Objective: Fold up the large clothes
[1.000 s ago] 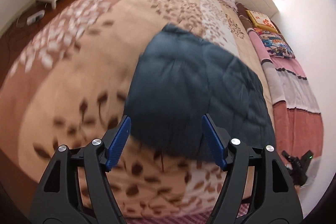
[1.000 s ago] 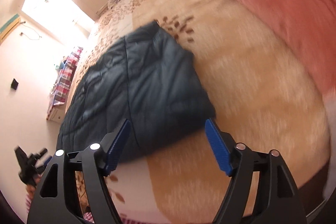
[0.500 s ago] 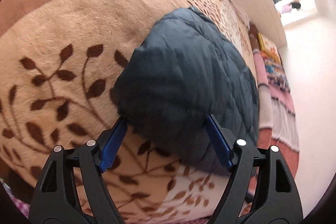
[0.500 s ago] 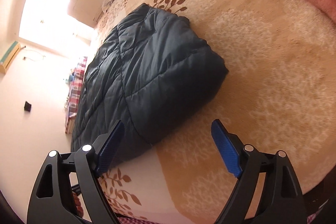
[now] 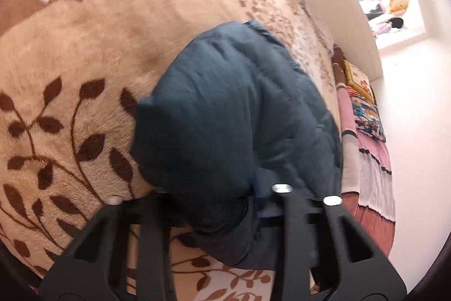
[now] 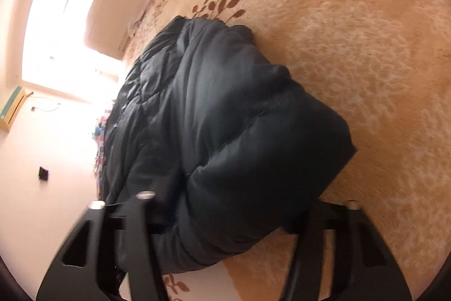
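Dark padded jacket (image 5: pixel 242 114) lying mid-bed on the leaf-patterned blanket (image 5: pixel 73 69). Left claw (image 5: pixel 214 205) and right claw (image 6: pixel 225 216) are closing on its near edge; grip deep, lift both corners evenly.

Leaf-print blanket (image 5: pixel 84 61) on bed; navy jacket (image 5: pixel 225 117) atop.
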